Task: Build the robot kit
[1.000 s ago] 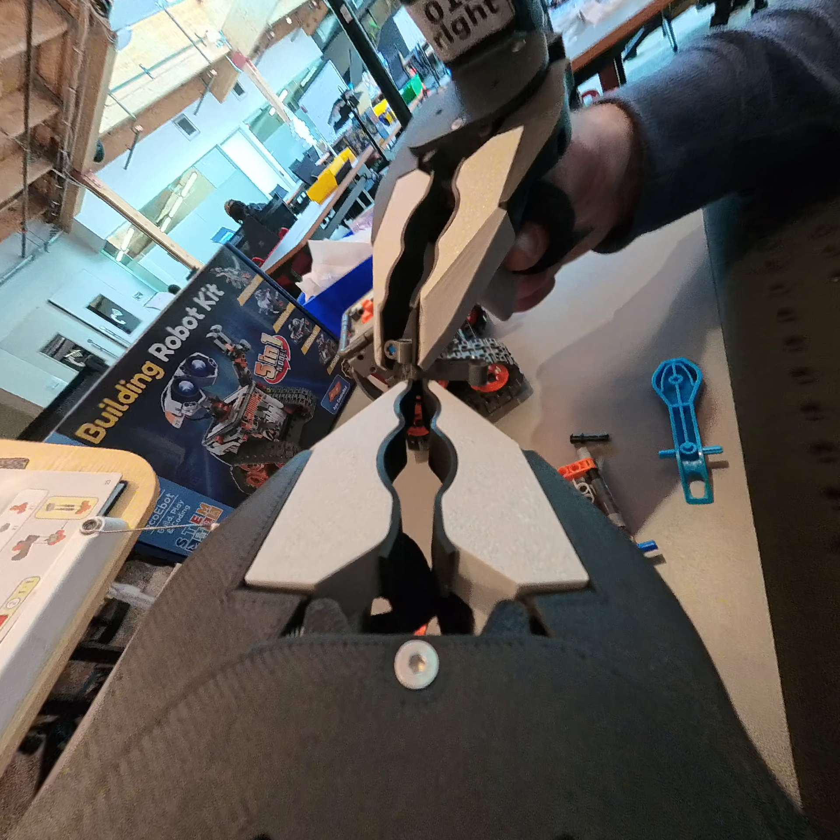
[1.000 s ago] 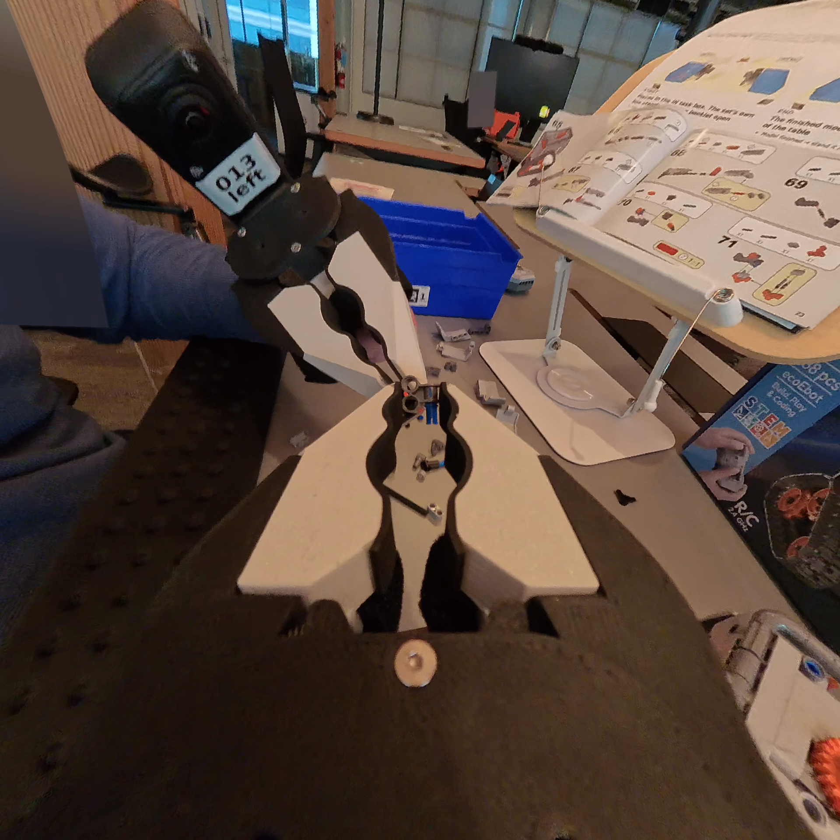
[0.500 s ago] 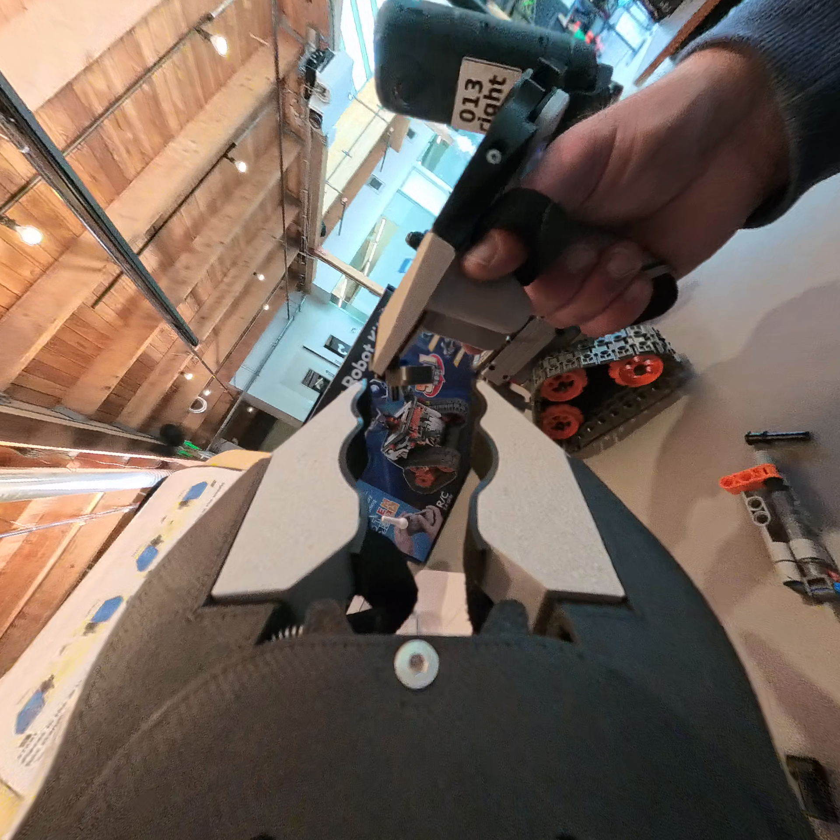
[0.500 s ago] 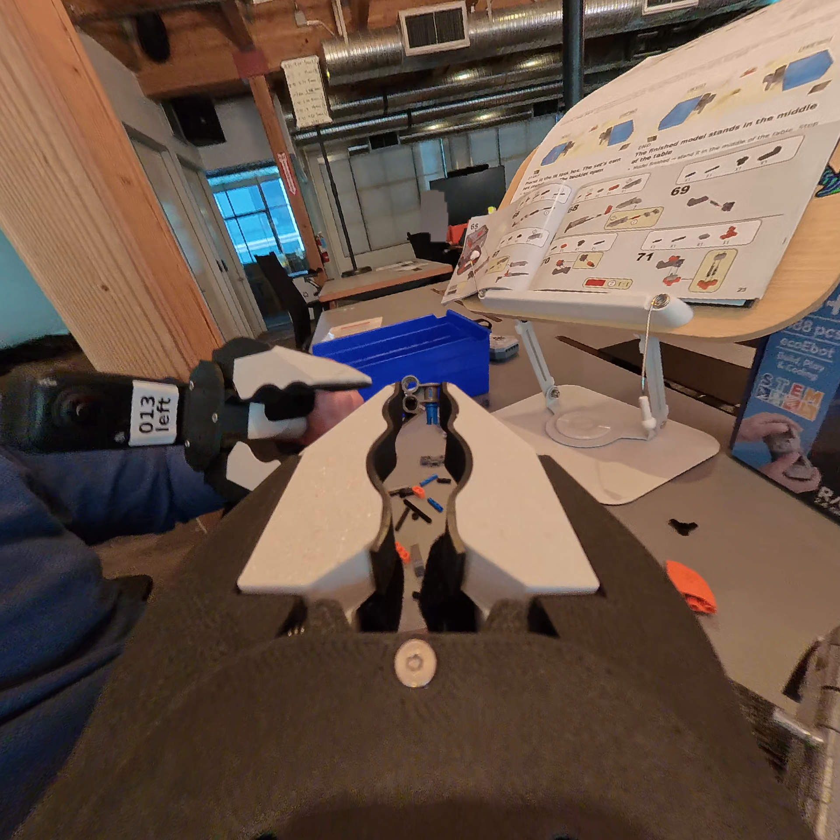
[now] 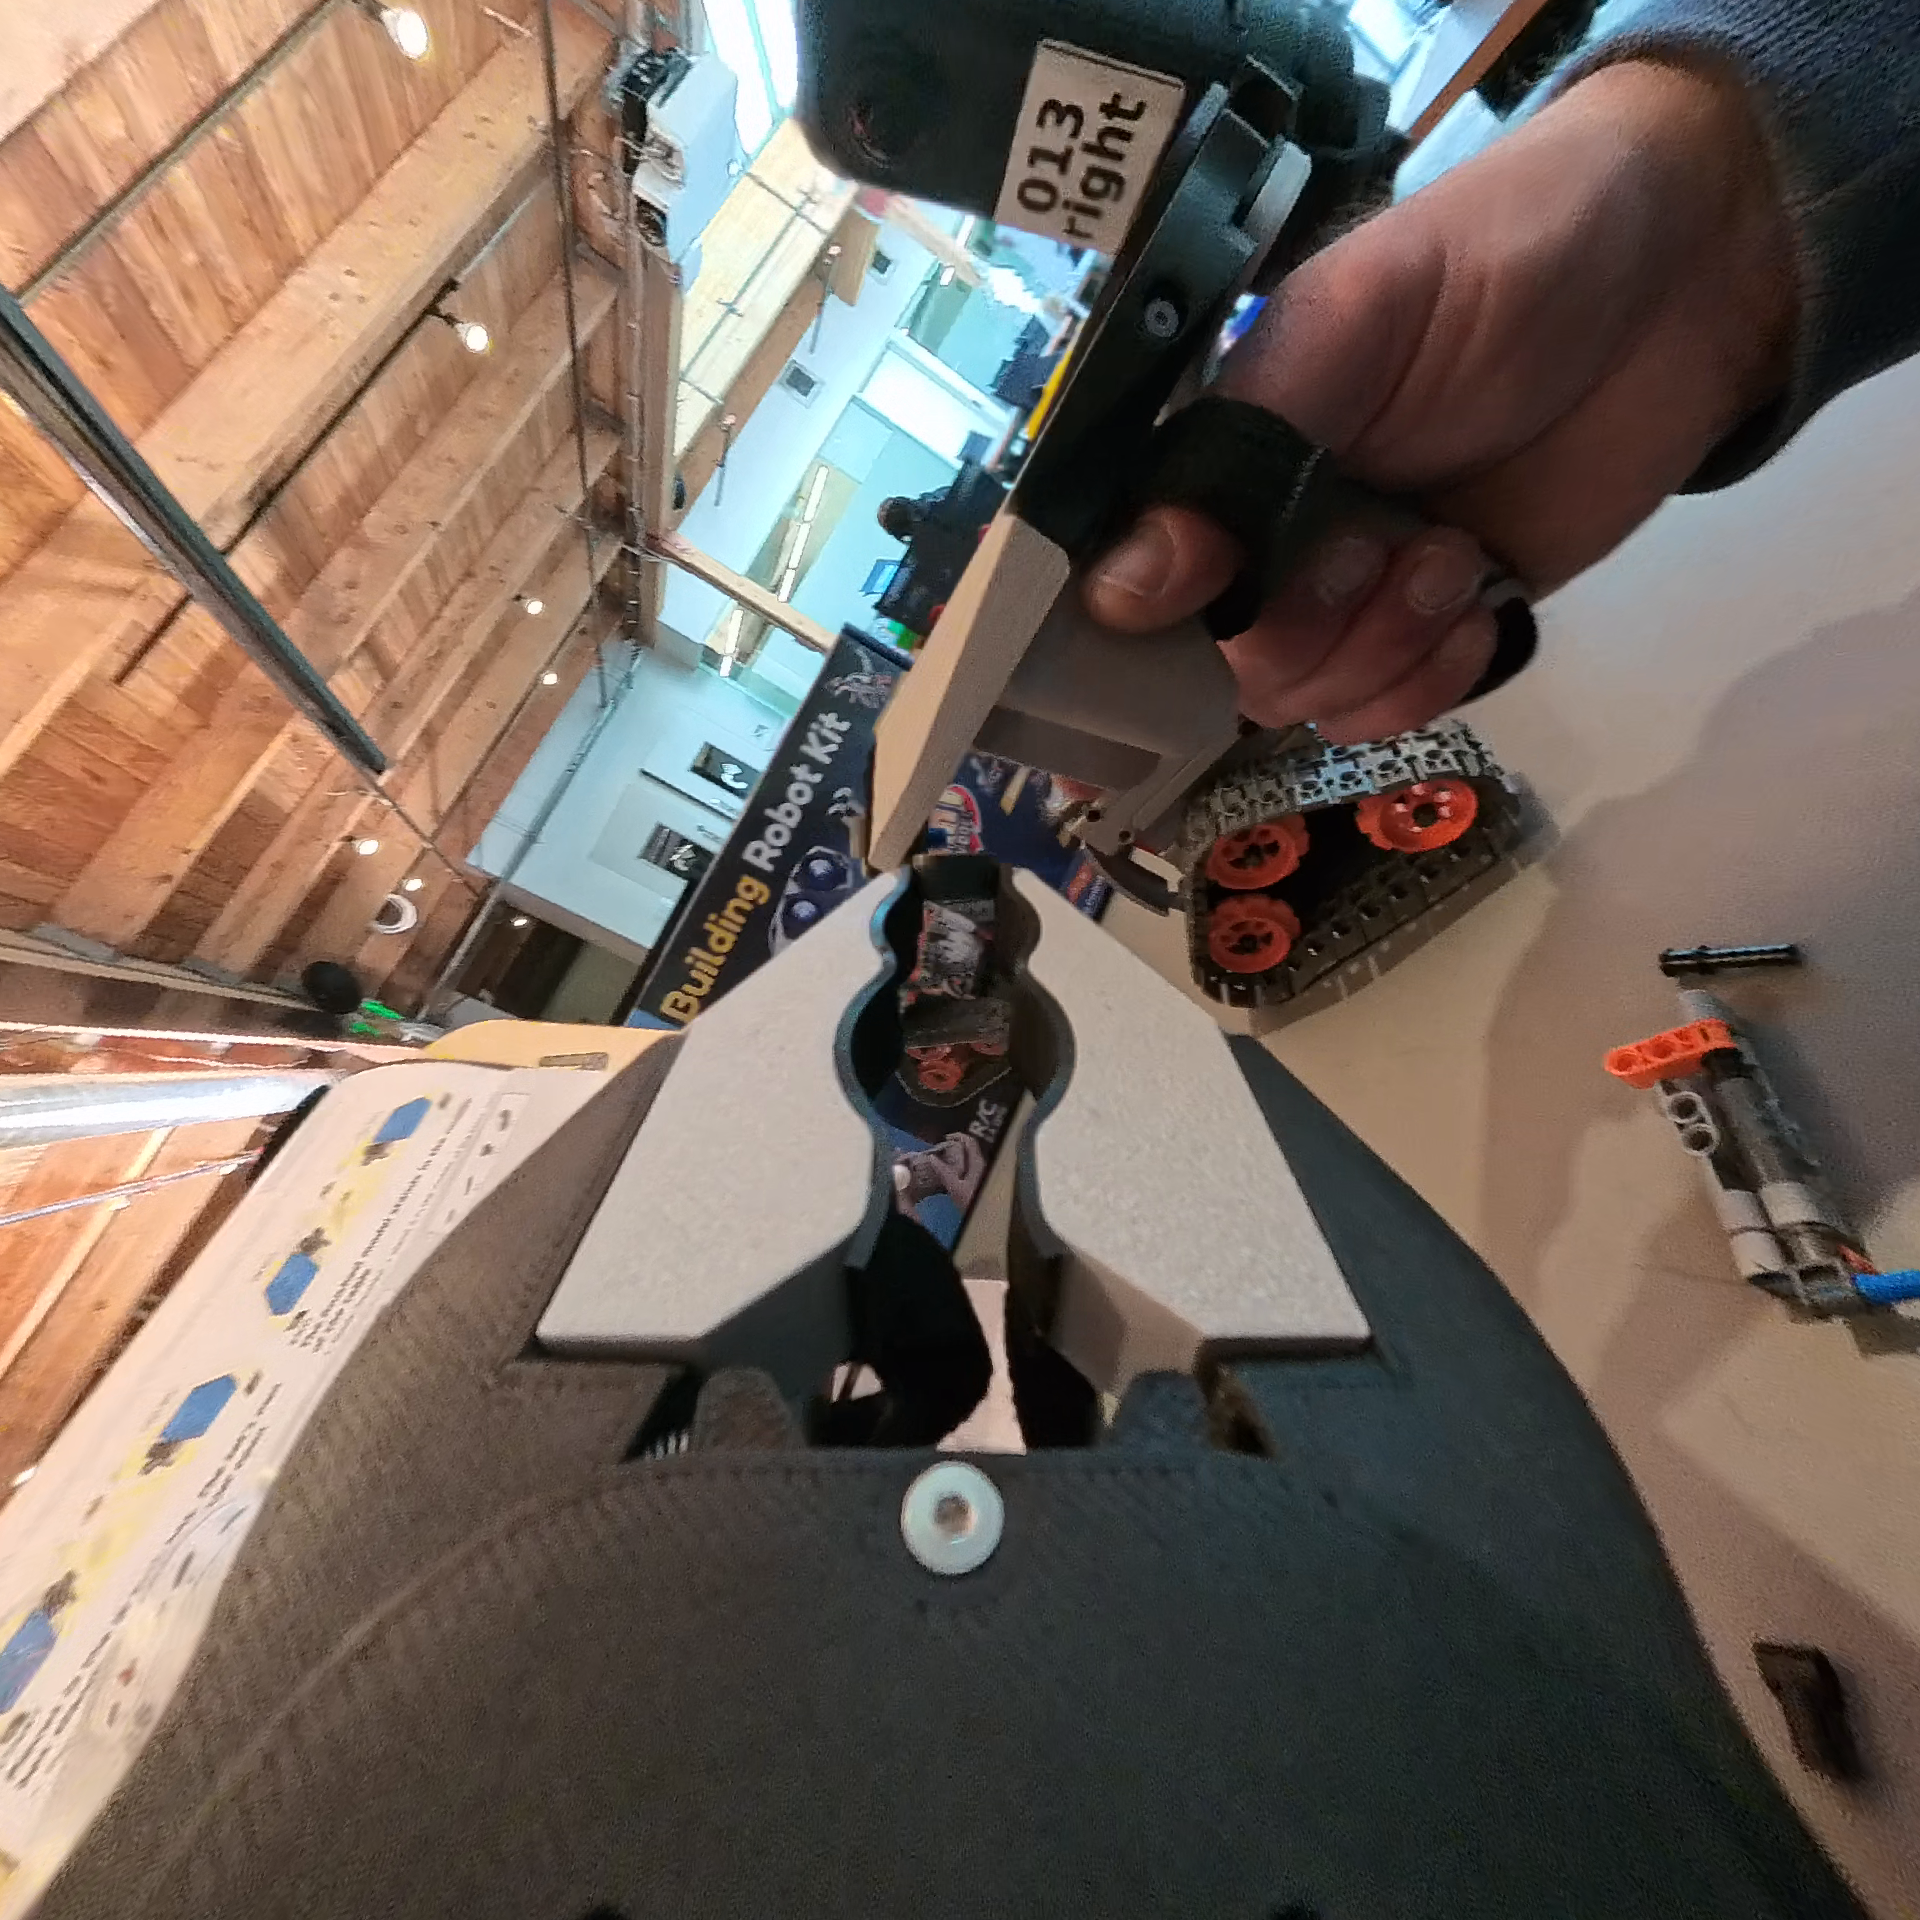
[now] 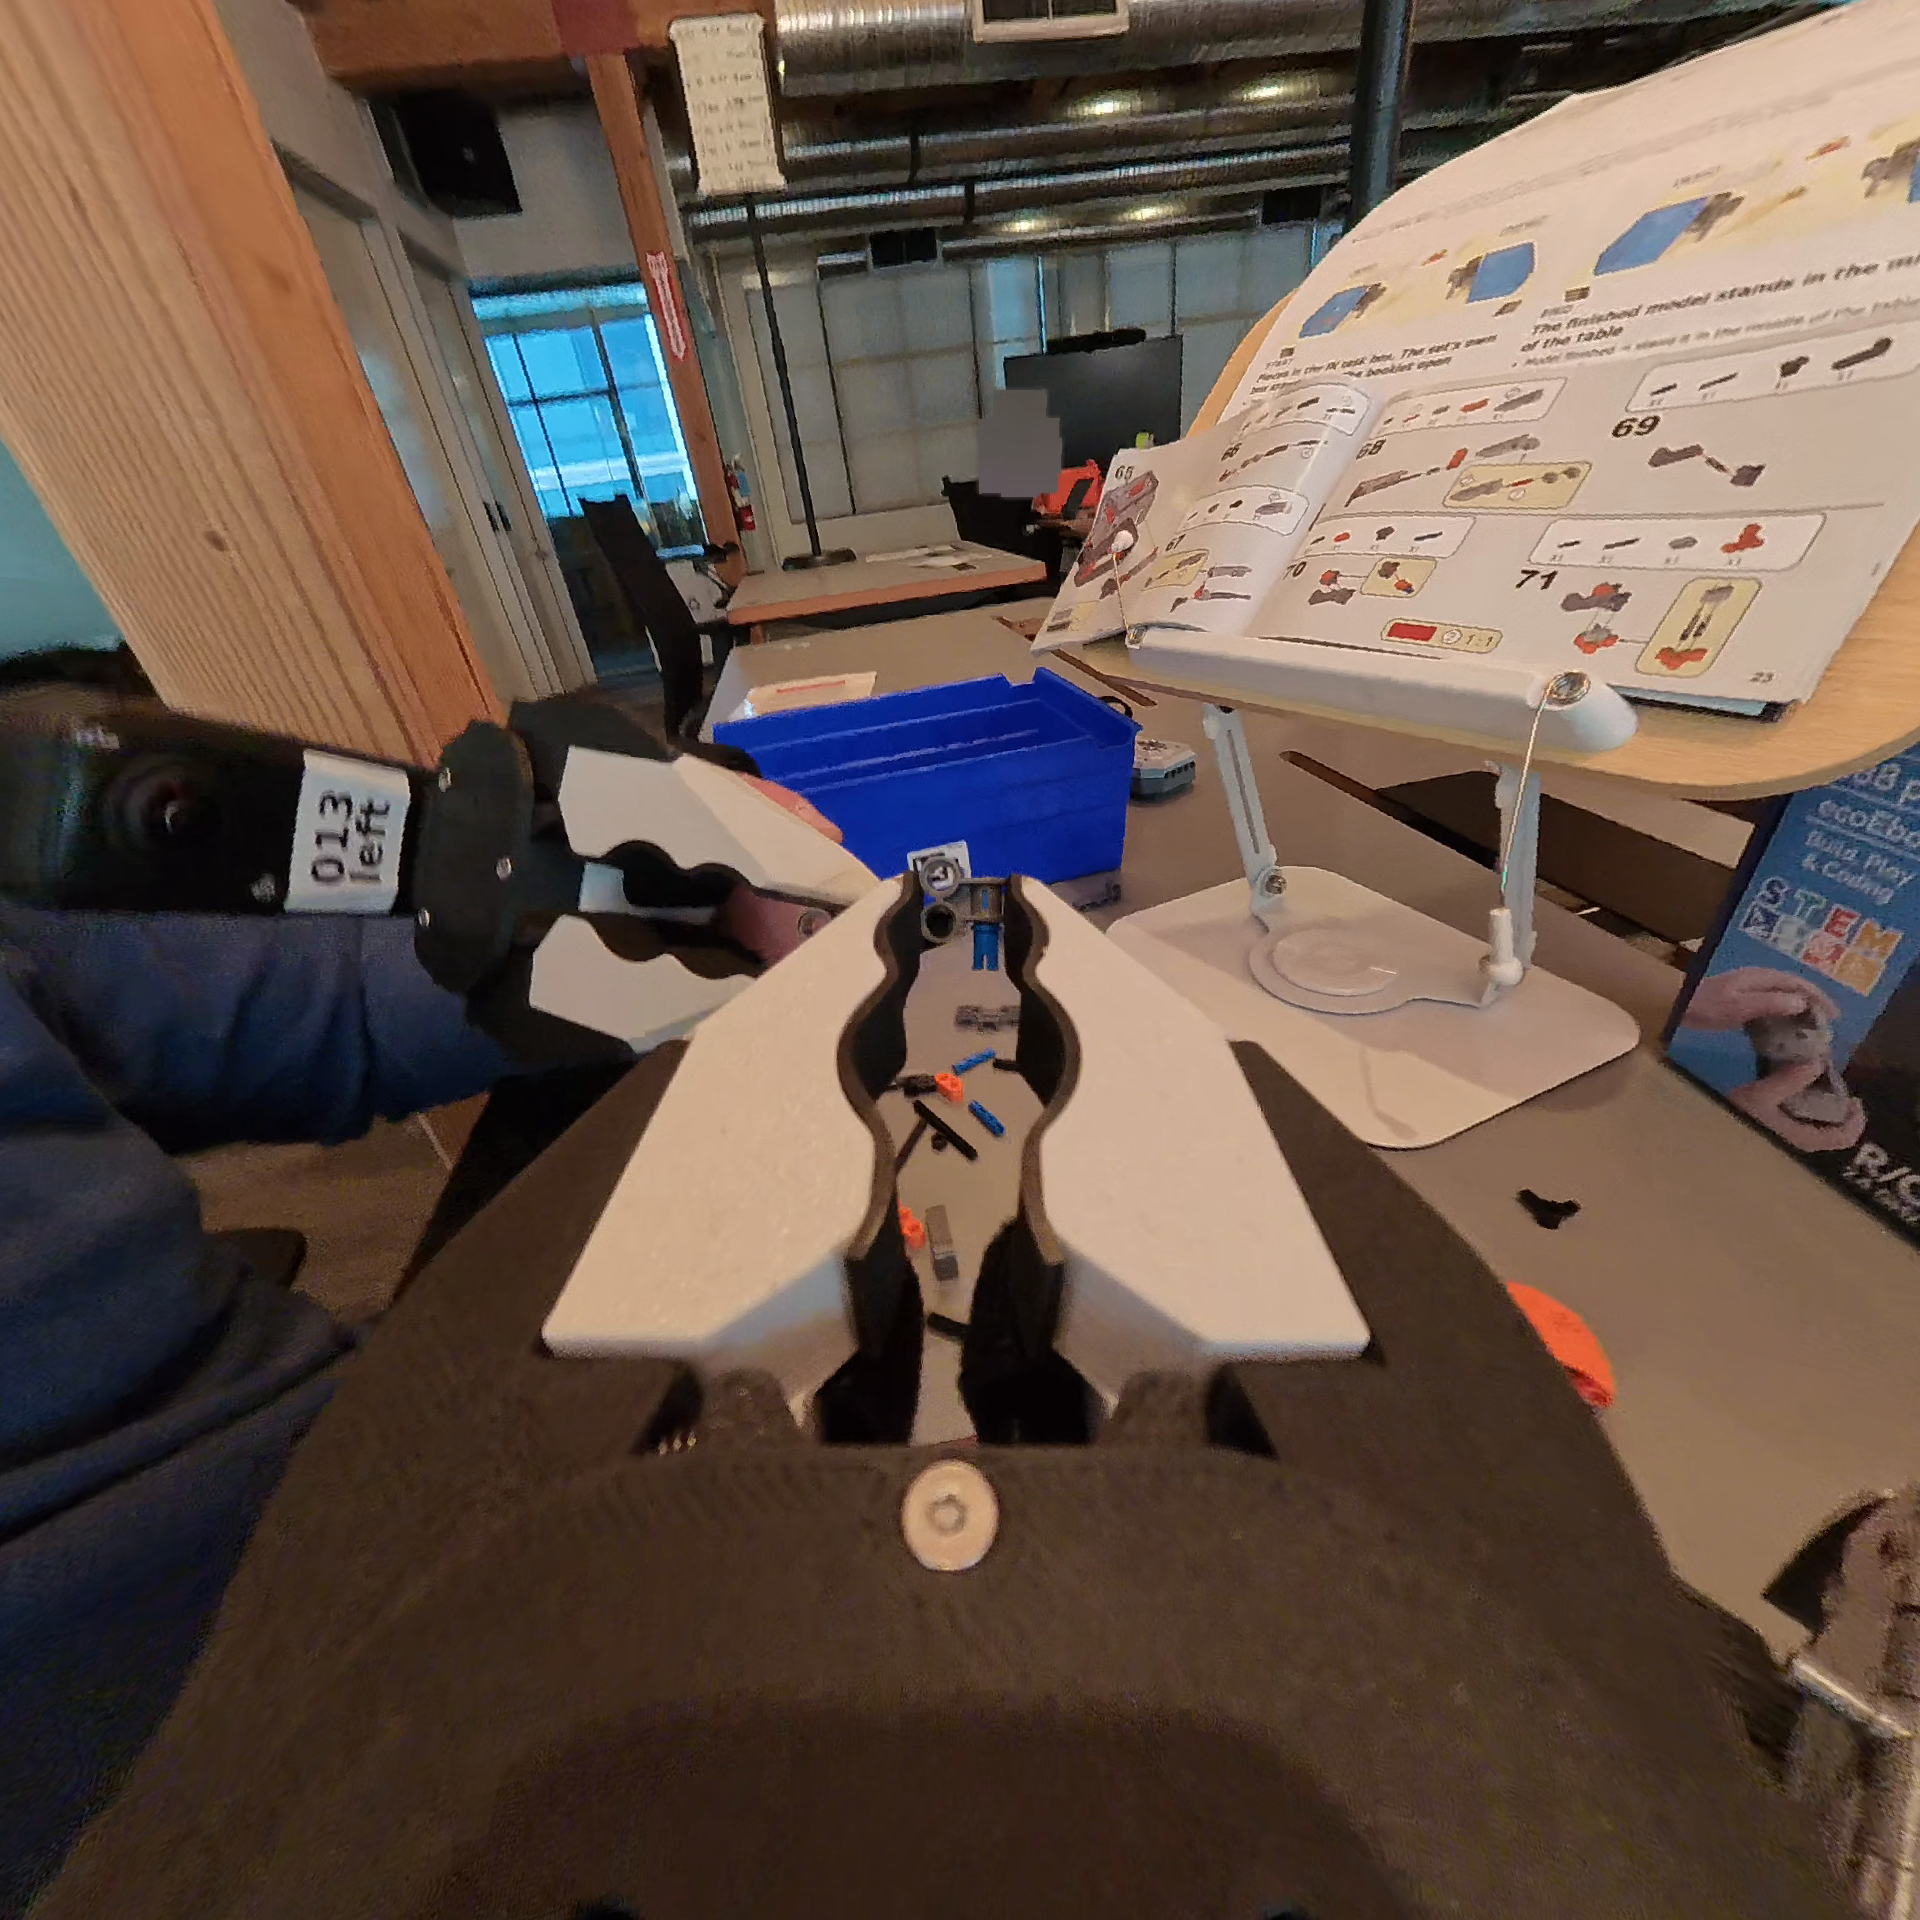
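I held my right gripper (image 6: 961,904) pinched on a small grey piece with a blue pin (image 6: 971,914); my left gripper (image 5: 956,894) stood a little parted and empty, just beside; loose parts (image 6: 951,1101) lay below on the table (image 6: 1714,1299); farther off stood the tracked model (image 5: 1340,862); how far along, I couldn't tell.

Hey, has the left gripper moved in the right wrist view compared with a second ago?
Yes. The left gripper has swung down from pointing steeply downward to lying level, left of the blue bin.
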Available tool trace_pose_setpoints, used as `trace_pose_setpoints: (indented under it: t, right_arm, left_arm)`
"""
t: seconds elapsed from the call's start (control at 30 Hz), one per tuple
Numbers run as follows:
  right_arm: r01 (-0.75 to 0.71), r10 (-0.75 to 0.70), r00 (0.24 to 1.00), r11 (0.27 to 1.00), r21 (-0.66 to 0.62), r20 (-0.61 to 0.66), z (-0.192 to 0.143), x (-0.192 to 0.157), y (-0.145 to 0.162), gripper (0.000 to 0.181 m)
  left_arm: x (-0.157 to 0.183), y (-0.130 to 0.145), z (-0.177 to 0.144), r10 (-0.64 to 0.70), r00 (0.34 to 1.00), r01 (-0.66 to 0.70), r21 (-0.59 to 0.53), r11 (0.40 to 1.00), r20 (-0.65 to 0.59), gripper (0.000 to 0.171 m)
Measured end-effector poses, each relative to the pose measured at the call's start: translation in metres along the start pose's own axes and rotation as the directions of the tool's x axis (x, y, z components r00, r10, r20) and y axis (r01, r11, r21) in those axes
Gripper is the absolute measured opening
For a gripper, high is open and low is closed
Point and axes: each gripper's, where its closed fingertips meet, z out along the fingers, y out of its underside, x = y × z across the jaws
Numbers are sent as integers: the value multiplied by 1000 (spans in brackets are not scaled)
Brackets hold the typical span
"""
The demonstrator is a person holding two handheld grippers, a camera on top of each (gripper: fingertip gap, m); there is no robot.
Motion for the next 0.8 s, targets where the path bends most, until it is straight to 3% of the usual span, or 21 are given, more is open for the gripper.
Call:
trace_pose_setpoints:
  t: [0.17, 0.5, 0.8]
  right_arm:
    - [105, -105, 994, 994, -38, 13, -3, -7, 2, 13]
    - [-69, 67, 997, 996, 56, 34, -8, 2, -1, 13]
    - [-27, 24, 998, 999, 41, 62, -6, -5, 3, 13]
  left_arm:
    - [4, -4, -5, -26, 997, 28, 30, 999, -74, 11]
    - [-2, 1, -2, 18, 1000, -18, 11, 1000, -7, 26]
    - [4, -8, -1, 83, 996, -84, 34, 996, 23, 12]
